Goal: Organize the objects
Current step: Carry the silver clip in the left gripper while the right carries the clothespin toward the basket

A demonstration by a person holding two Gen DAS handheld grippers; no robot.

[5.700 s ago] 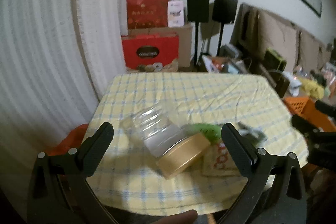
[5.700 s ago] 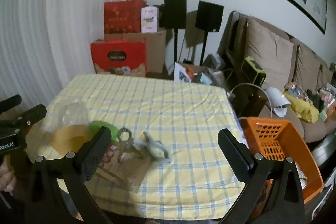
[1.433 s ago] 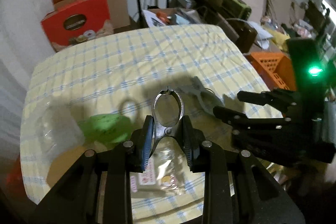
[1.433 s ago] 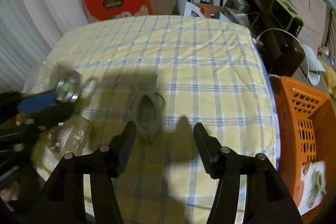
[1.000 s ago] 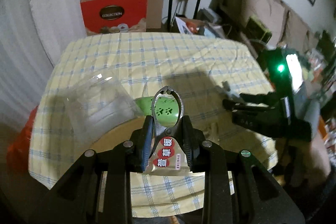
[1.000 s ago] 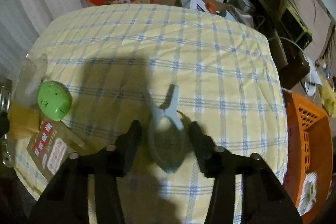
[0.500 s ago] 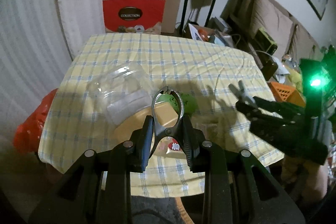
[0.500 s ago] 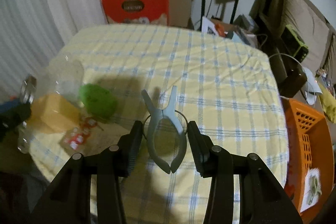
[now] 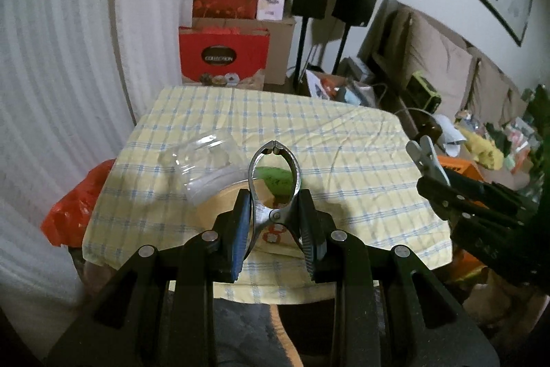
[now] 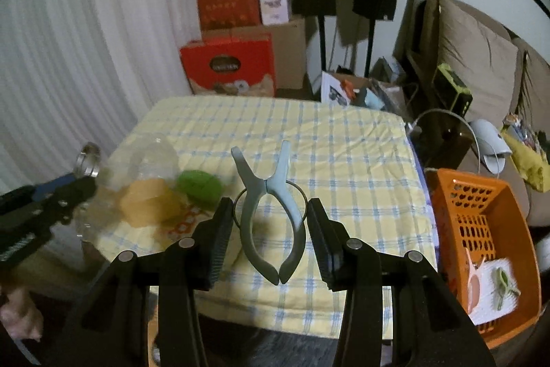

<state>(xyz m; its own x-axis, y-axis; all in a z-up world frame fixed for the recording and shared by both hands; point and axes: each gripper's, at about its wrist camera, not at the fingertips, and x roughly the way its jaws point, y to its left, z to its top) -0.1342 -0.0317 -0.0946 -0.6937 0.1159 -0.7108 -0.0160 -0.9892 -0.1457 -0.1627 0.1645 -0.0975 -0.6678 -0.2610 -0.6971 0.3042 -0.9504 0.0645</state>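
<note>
Clips could slip and drop, because each one is pinched only at its thin handles, up above the counter [image 10: 343, 140]. Left fingers [image 9: 275, 222] are nearly together, pinching a metal clip [image 9: 274, 174] in the near middle. Right fingers [image 10: 271, 236] sit a bit wider, pinching a grey clip [image 10: 271, 205]. Further off, a jar [image 9: 202, 167] and a green thing [image 10: 199, 186] lie on the counter's left side. The orange basket [image 10: 515, 205] waits on the right.
</note>
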